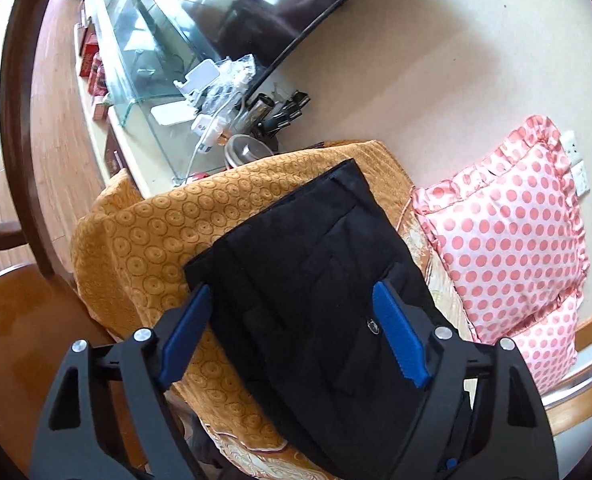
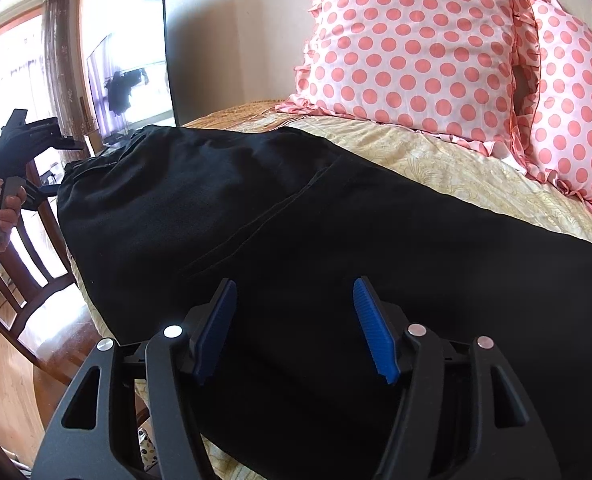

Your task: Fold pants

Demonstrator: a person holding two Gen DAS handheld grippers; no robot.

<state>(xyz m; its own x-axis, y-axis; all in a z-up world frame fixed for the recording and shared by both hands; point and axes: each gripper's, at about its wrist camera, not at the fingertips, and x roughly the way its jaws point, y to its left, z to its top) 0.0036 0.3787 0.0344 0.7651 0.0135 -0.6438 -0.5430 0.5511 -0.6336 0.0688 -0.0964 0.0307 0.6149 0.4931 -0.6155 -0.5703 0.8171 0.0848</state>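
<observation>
Black pants lie flat on the bed, over a golden patterned bedspread. My left gripper is open above the pants near one end, blue pads wide apart, holding nothing. In the right wrist view the pants spread across the cream bedcover. My right gripper is open just above the pants, empty. The left gripper and the hand that holds it show at the far left of that view.
Two pink polka-dot pillows lean at the head of the bed, also in the left wrist view. A glass-topped TV stand with chargers and clutter stands beyond the bed. A wooden chair stands beside the bed.
</observation>
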